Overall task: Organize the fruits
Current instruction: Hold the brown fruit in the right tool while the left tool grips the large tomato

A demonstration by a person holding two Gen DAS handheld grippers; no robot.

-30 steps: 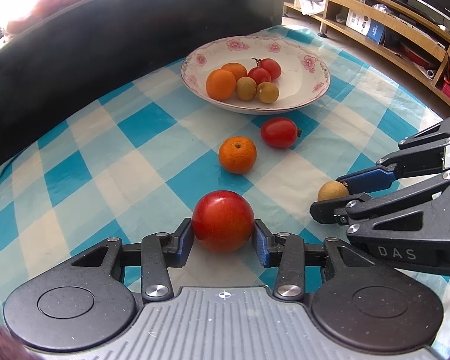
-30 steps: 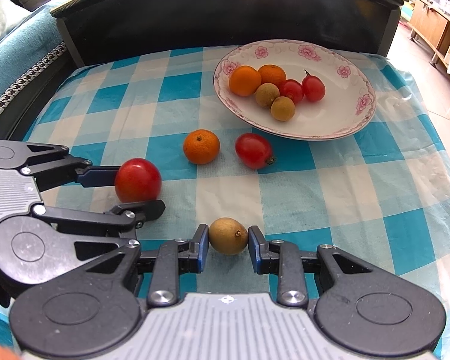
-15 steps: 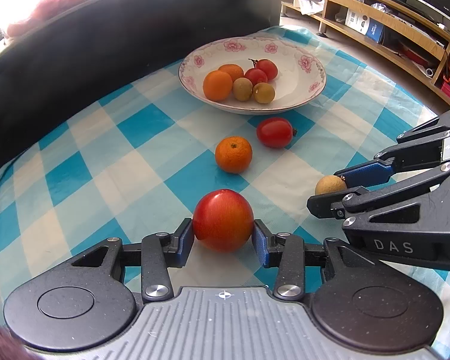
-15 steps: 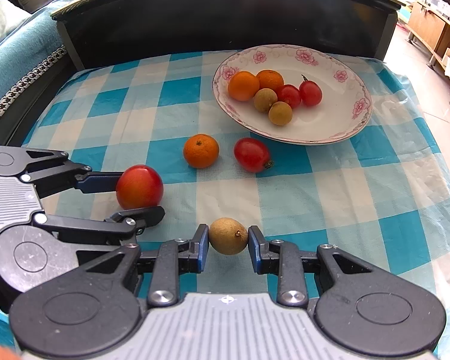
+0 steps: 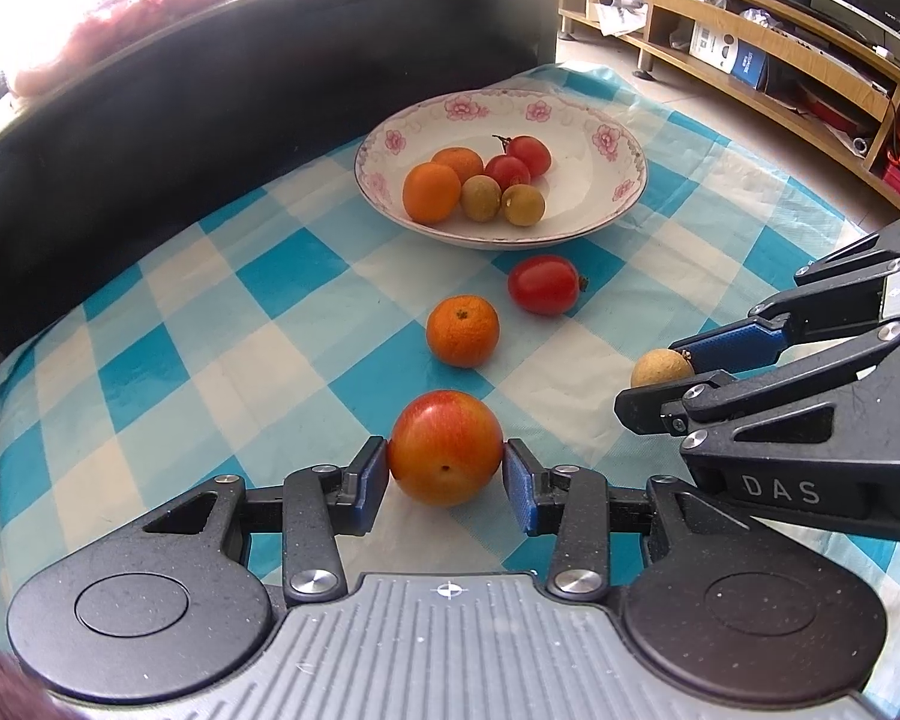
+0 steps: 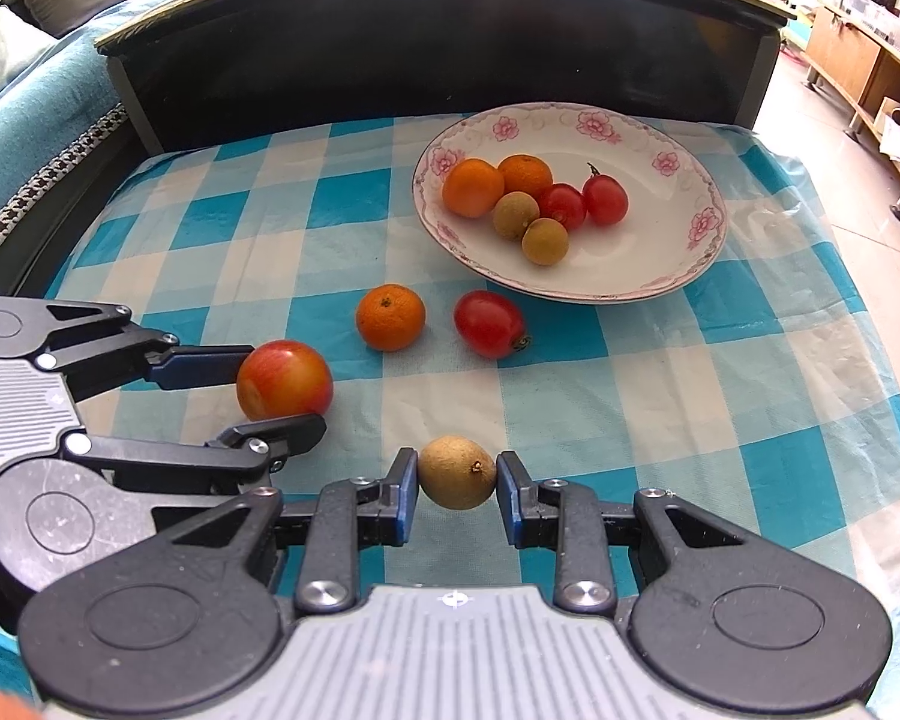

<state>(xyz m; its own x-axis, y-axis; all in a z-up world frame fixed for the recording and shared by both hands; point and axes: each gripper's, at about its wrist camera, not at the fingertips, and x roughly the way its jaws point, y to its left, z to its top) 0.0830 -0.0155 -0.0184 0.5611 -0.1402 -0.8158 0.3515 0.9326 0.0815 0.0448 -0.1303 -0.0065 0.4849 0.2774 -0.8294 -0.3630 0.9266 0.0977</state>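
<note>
From my left camera, my left claw (image 5: 445, 474) squeezes the red apple (image 5: 445, 447) between its blue pads. A second ago the apple showed its red side; now its paler underside faces me, so I have lifted it. The plate (image 5: 612, 204) sits far ahead, with the orange (image 5: 462, 330) and tomato (image 5: 543, 284) in between.

From my right camera, my right claw (image 6: 457, 486) pinches the small brown fruit (image 6: 457, 472), now raised too. Both fruits can go to the plate next, I think.
</note>
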